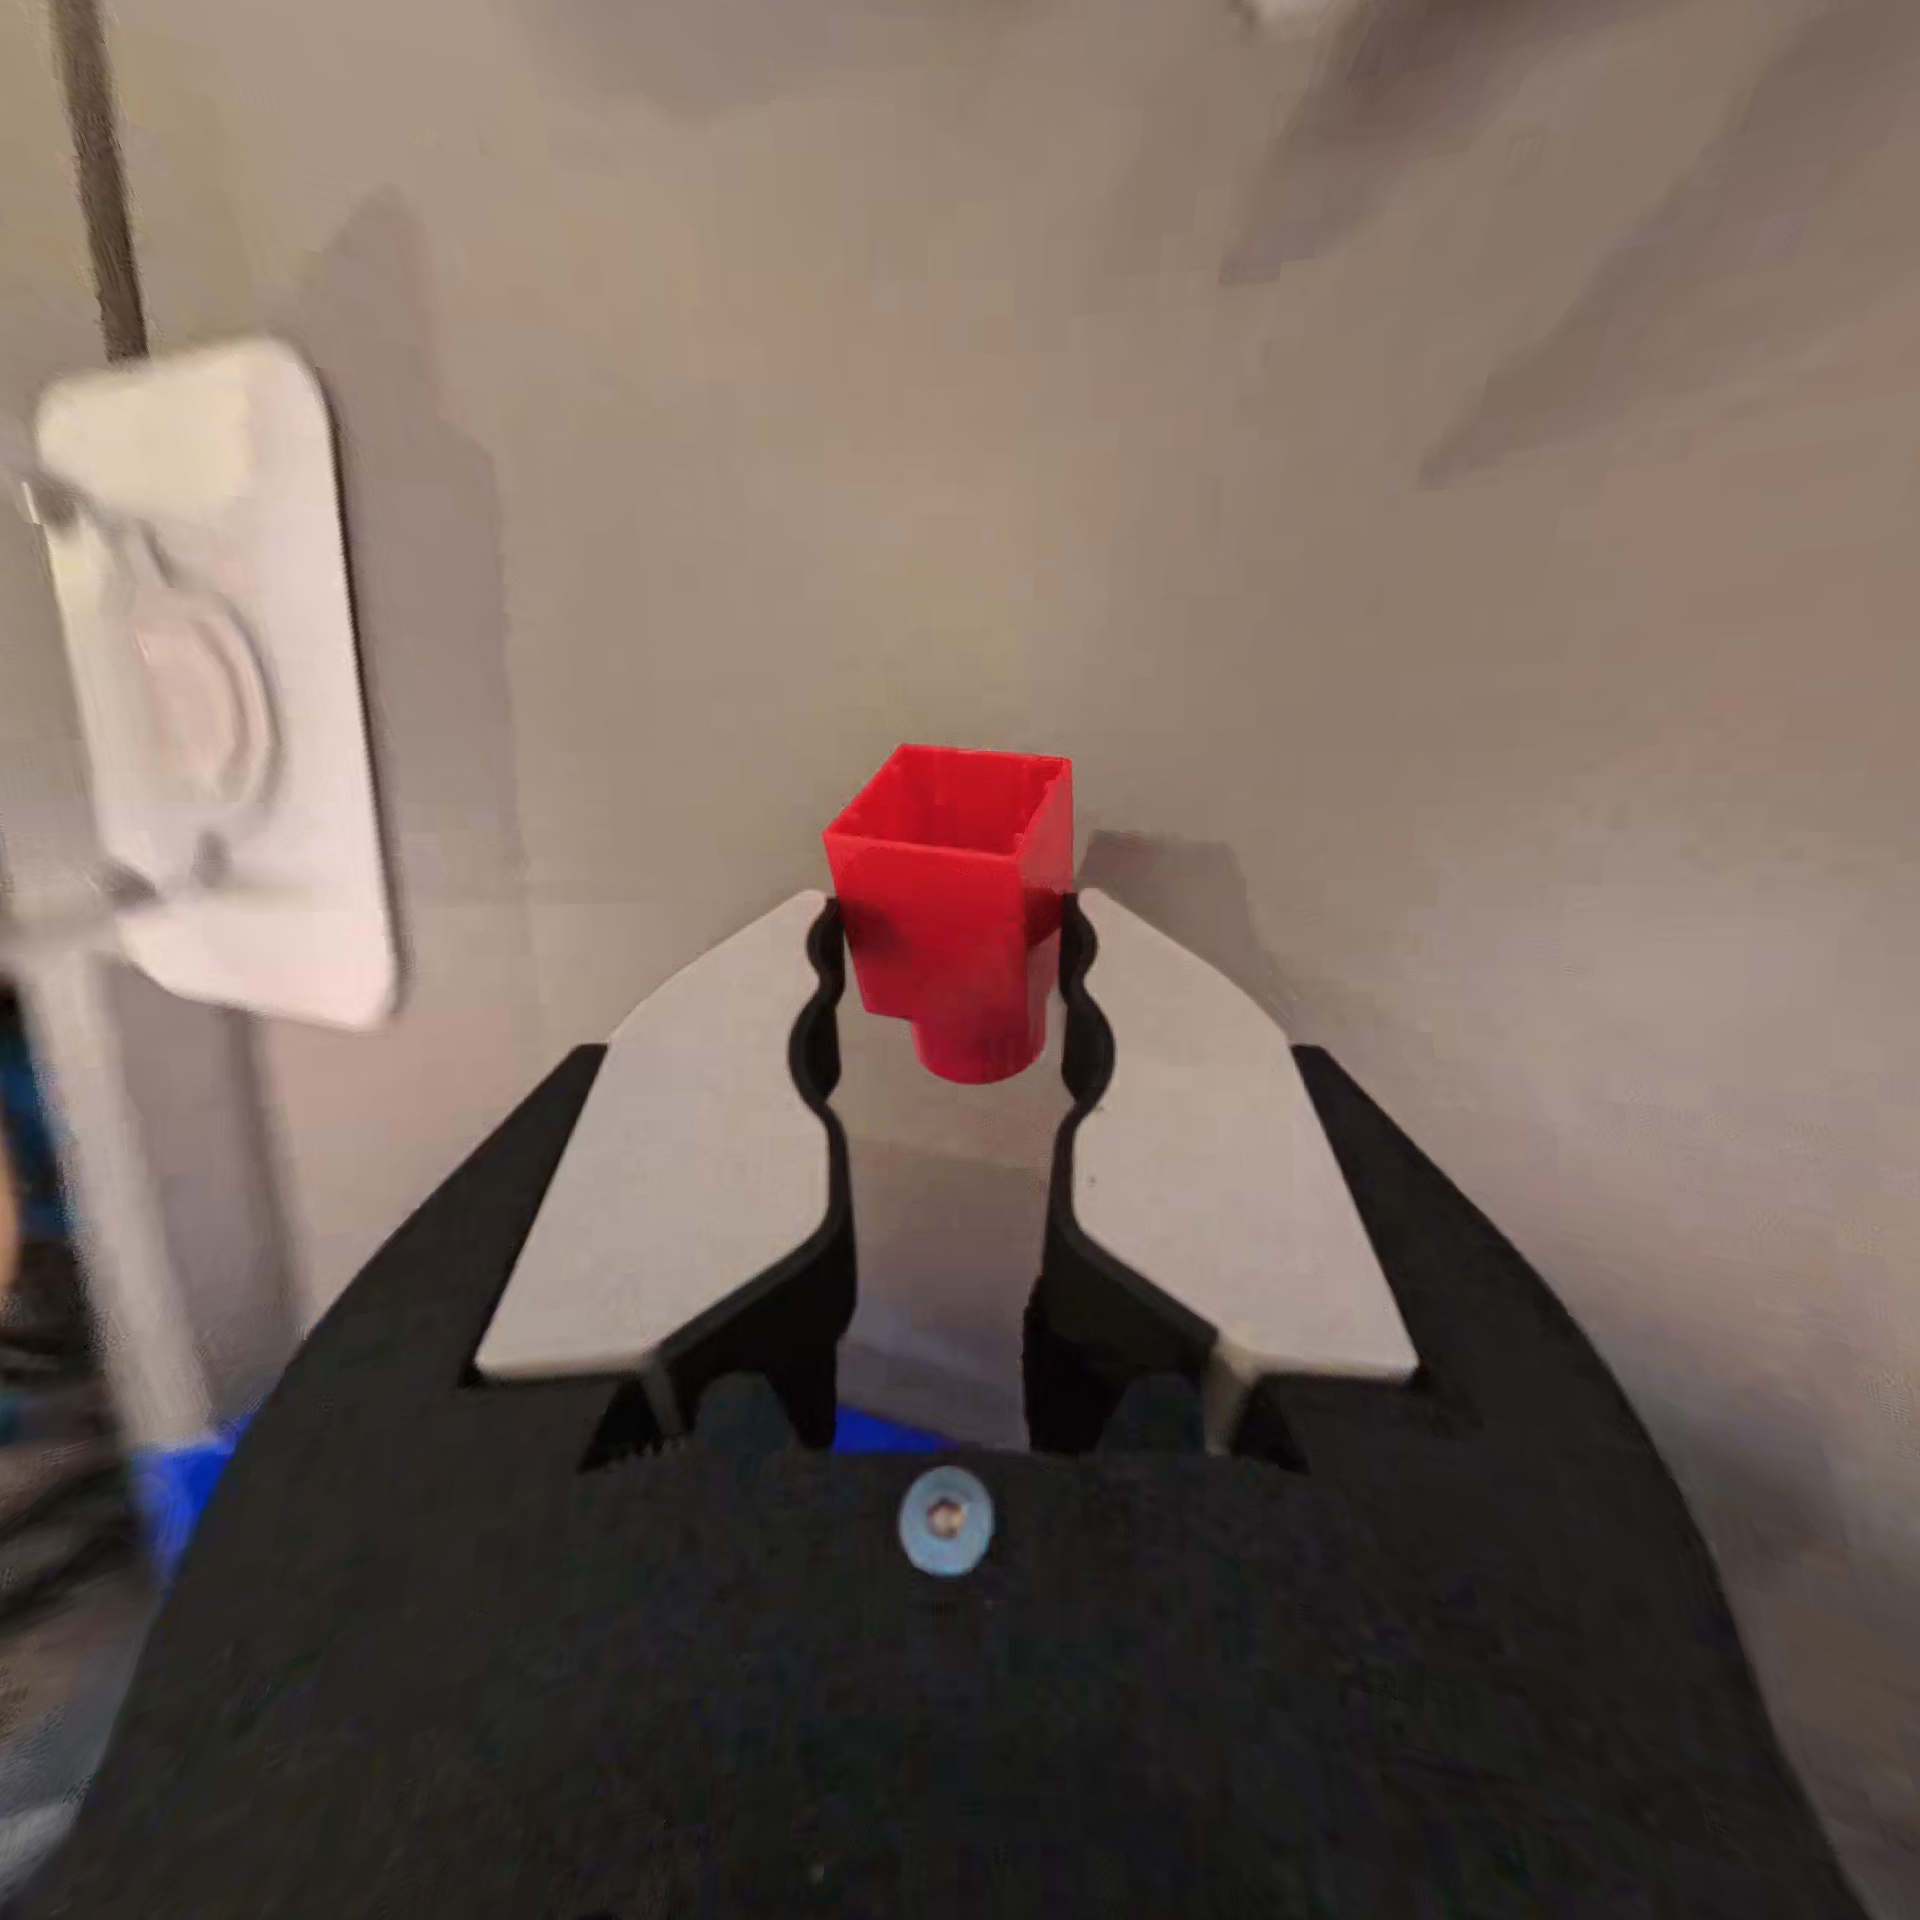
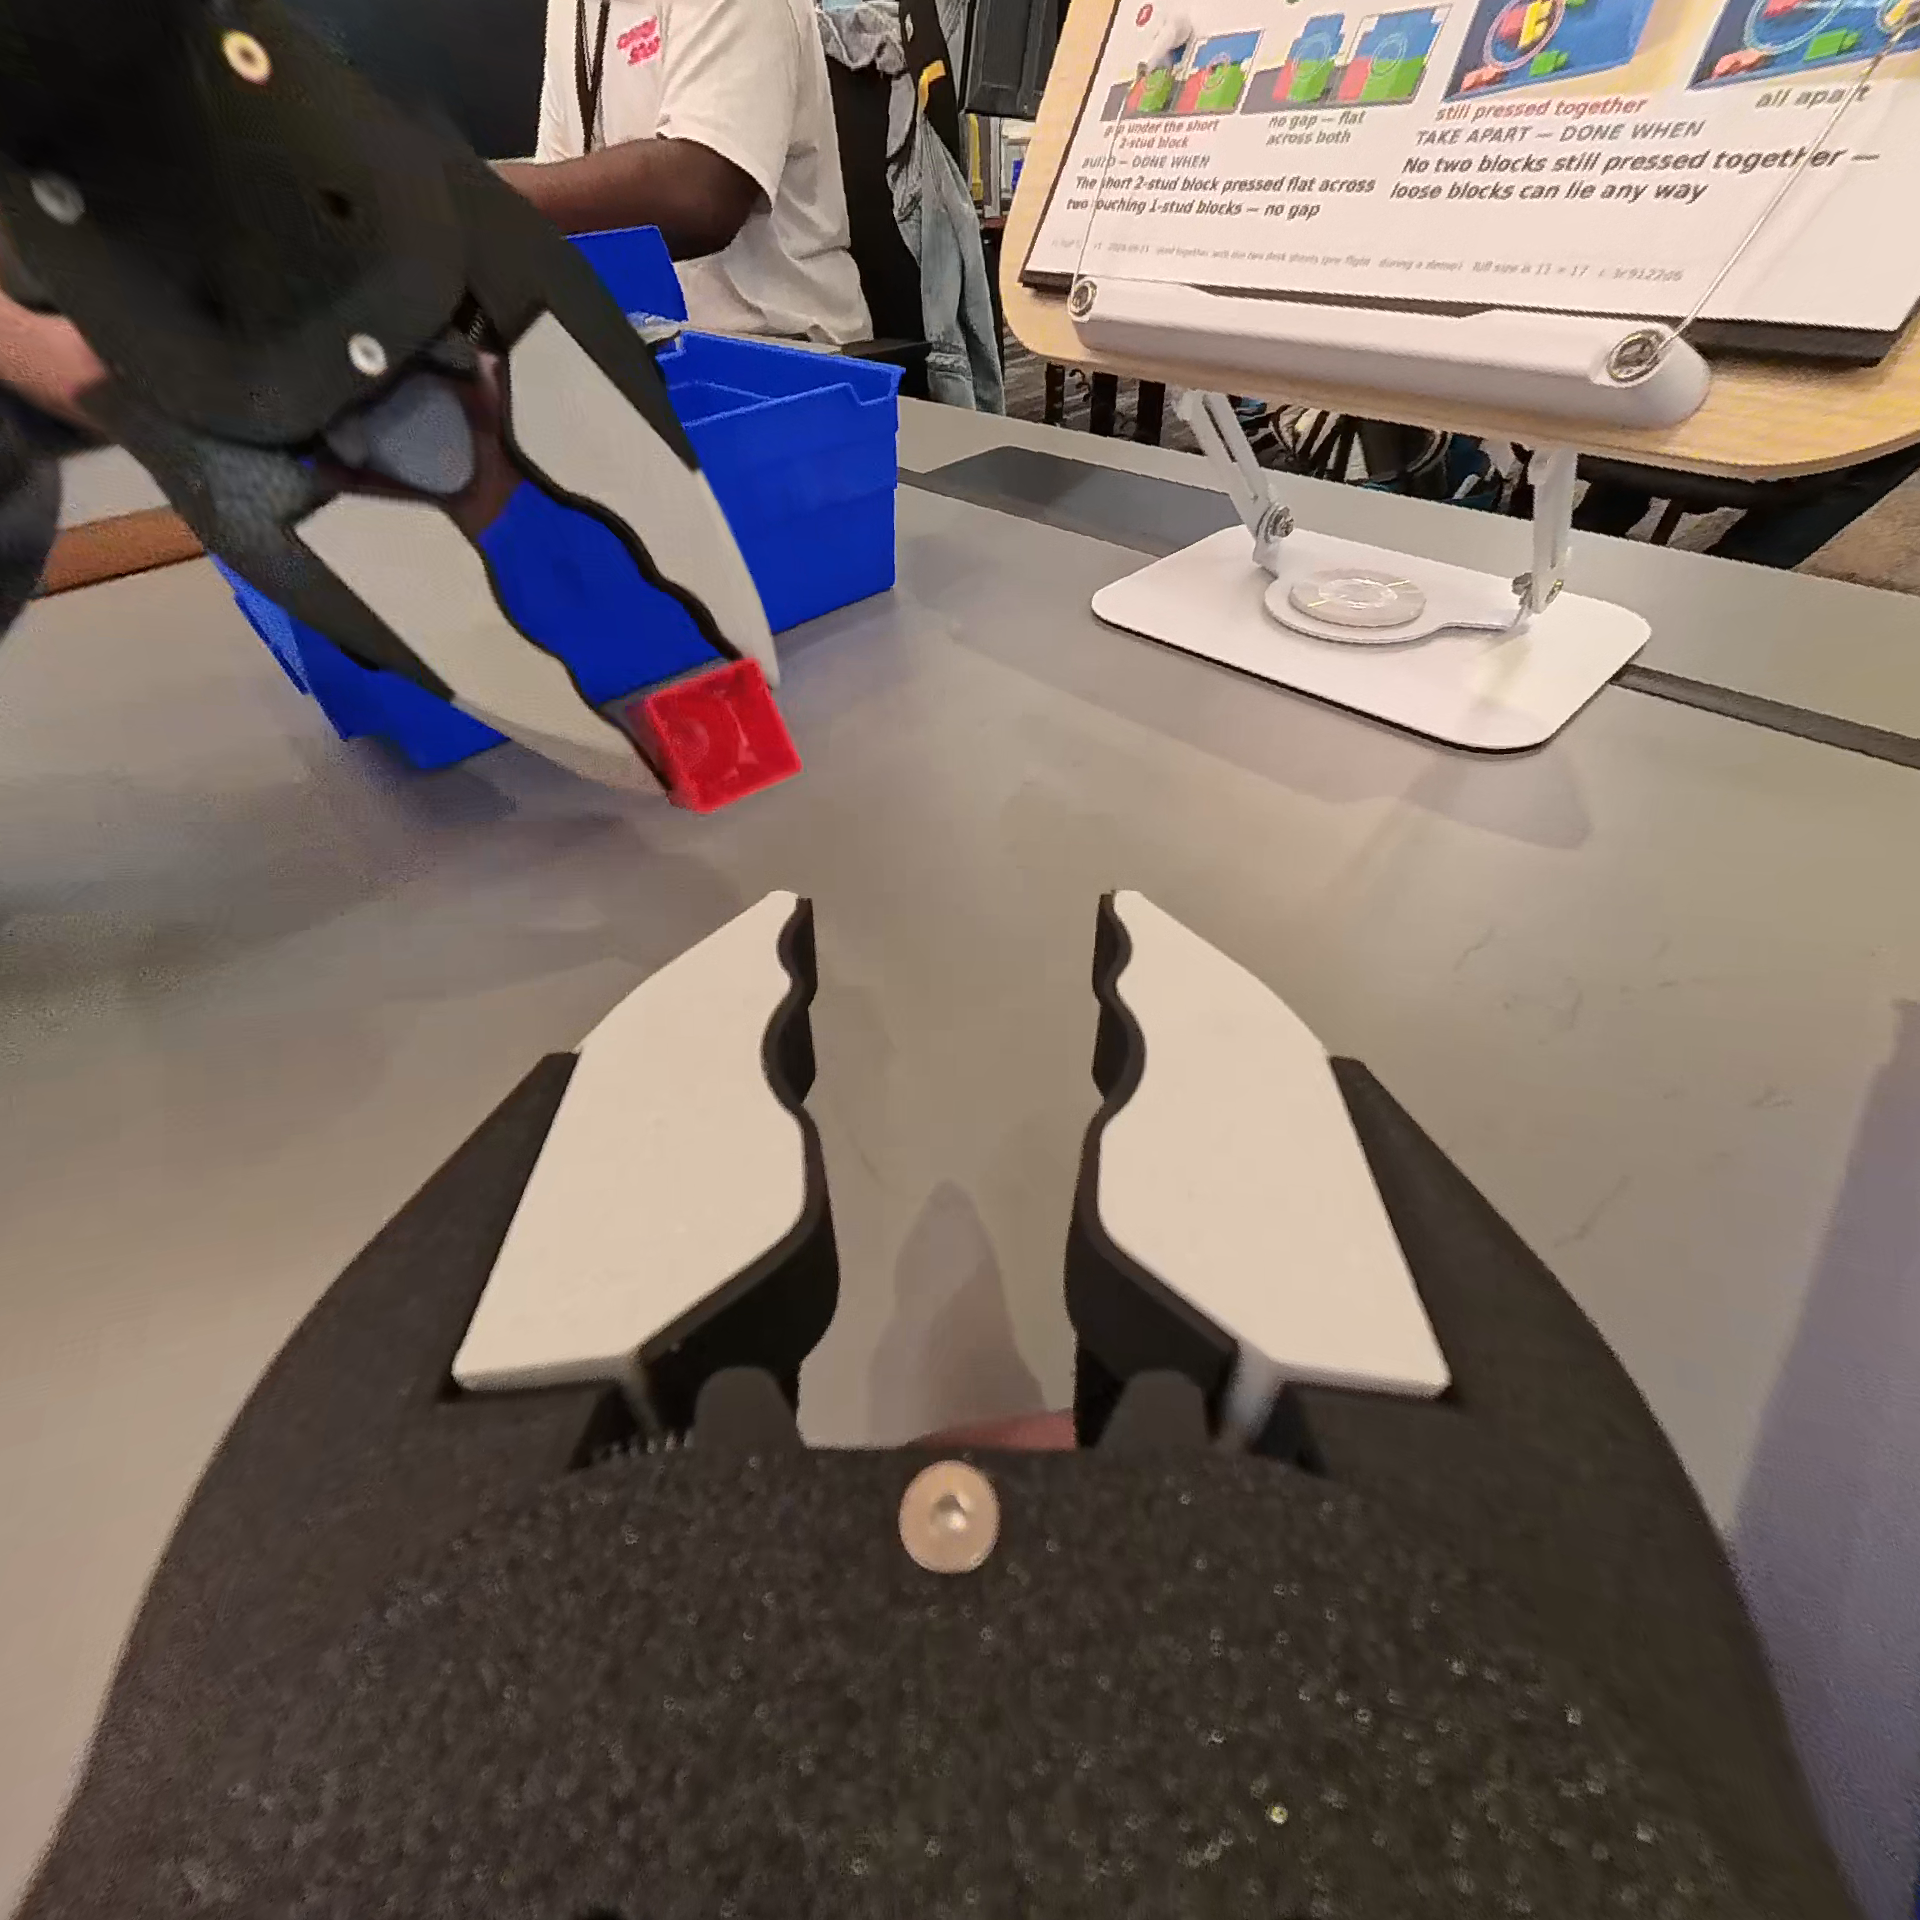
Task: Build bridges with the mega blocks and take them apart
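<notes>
The left gripper (image 1: 951,914) is closed on a red block (image 1: 951,904), its two fingertips pinching the block's opposite side walls; in the left wrist view the block's hollow underside faces away from the camera and its single round stud points back toward the gripper body — so it is held lengthwise along the fingers. Behind it lies the grey table (image 1: 1351,623), and the white base of a stand (image 1: 208,675) shows blurred at the left edge.

In the right wrist view the same left gripper (image 2: 707,727) comes in from the upper left, tilted down toward the table (image 2: 1143,831), with the red block (image 2: 722,746) at its tips, low over the surface; whether the block touches the table I cannot tell. Just behind it stands a blue bin (image 2: 800,468), resting on the table.

The right gripper (image 2: 951,914) hangs over bare table with its fingers spread apart and nothing between them — it holds nothing; it sits nearer the camera than the block and apart from it.

To the right, a white stand (image 2: 1371,644) carries a tilted wooden board with a printed instruction sheet (image 2: 1507,156); a person in a white shirt (image 2: 727,156) stands beyond the bin.
</notes>
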Demonstrator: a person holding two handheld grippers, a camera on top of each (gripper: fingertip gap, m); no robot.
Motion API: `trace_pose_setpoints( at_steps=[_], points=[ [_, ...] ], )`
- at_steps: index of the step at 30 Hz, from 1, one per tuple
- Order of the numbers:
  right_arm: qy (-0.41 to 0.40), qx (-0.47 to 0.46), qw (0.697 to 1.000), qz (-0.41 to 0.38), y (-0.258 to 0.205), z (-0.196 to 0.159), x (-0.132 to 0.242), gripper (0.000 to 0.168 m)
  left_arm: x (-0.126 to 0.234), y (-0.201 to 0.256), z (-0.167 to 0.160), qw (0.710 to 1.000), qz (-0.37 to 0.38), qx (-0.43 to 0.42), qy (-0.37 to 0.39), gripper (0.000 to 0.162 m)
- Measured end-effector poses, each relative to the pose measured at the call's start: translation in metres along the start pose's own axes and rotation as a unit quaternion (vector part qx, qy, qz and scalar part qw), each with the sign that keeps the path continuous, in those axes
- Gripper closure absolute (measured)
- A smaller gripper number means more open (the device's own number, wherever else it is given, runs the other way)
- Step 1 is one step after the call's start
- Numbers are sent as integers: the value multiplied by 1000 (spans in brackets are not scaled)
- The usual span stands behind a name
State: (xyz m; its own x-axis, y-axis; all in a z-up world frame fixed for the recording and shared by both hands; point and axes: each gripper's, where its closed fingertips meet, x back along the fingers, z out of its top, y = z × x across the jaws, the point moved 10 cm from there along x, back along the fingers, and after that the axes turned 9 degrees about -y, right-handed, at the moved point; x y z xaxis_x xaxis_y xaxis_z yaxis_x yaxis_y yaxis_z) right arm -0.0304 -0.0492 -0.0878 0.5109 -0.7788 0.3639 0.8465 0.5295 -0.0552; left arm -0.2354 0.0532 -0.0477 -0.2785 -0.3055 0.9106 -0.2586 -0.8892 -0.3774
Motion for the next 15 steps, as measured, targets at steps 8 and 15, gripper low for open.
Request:
trace_pose_setpoints(
  at_steps=[8,15],
  points=[
    [-7,-13,1000,4,4,-2,-1,116,-18,9,24,884,30,-460,-75,123],
    [-8,-15,1000,7,6,-3,2,116,-31,4,34,770,33,-634,-65,123]
  ],
)
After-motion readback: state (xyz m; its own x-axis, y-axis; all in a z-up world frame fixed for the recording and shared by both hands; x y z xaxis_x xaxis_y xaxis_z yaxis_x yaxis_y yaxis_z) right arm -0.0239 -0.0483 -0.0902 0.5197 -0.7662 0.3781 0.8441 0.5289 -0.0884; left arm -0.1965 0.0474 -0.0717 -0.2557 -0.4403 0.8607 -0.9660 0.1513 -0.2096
